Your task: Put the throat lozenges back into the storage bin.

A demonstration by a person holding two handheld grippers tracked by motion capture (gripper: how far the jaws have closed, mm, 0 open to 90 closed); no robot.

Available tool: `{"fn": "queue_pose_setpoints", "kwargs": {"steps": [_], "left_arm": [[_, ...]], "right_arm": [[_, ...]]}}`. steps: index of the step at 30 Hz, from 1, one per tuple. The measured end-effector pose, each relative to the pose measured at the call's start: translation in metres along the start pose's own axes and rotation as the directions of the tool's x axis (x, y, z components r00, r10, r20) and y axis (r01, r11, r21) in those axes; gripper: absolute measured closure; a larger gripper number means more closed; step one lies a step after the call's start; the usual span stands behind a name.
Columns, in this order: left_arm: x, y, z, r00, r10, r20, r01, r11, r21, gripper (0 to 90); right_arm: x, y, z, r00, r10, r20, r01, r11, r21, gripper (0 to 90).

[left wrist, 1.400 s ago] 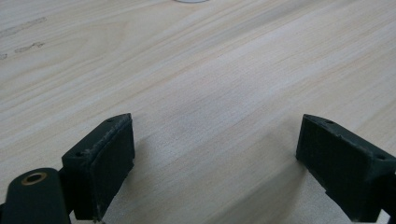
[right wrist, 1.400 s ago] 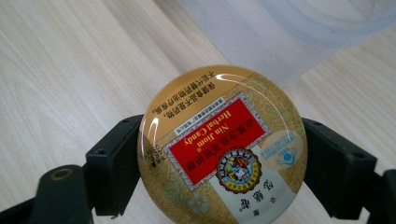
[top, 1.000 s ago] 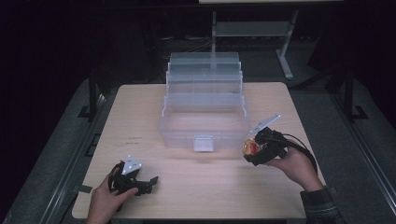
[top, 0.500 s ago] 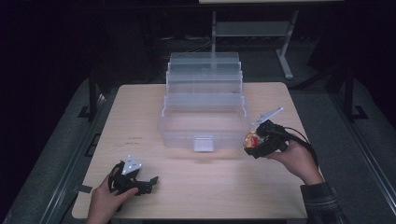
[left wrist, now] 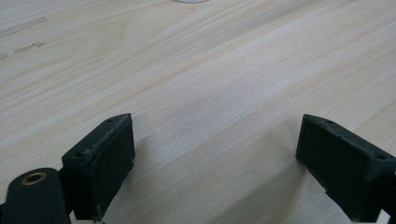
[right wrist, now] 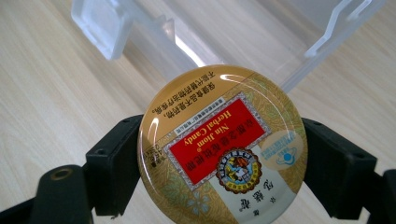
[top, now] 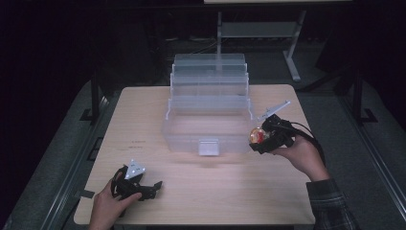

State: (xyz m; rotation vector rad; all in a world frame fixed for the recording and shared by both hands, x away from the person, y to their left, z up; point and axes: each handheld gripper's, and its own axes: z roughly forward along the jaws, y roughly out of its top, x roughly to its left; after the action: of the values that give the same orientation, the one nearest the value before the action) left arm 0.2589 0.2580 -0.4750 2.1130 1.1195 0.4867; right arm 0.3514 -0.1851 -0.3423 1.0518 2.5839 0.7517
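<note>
A round golden candy tin (right wrist: 222,147) with a red label is clamped between the jaws of my right gripper (top: 261,139), which is shut on it. That gripper hovers above the table just right of the clear plastic tiered box (top: 209,112), near its front right corner, and the candy tin (top: 257,135) faces the box. The box stands open, its trays stepped back, its bottom bin bare. My left gripper (top: 151,188) rests on the table at the front left, open, with bare wood between its jaws (left wrist: 212,163).
The wooden table (top: 143,120) has free room left of the box and along the front. A clear latch tab (top: 208,146) sticks out at the box's front. Dark floor and a metal stand (top: 292,52) lie beyond the far edge.
My right gripper has risen a little and moved closer to the box's right side with the tin in it. The left gripper has stayed put.
</note>
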Motion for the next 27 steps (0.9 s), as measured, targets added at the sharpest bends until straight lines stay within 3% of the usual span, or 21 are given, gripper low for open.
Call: {"fn": "queue_pose_setpoints", "kwargs": {"steps": [27], "left_arm": [[0.0,0.0,0.0,1.0,0.0,0.001,0.0,1.0,0.002,10.6]], "right_arm": [[-0.019,0.039,0.017,0.9999,0.015,0.001,-0.015,1.0,0.01,19.5]]}}
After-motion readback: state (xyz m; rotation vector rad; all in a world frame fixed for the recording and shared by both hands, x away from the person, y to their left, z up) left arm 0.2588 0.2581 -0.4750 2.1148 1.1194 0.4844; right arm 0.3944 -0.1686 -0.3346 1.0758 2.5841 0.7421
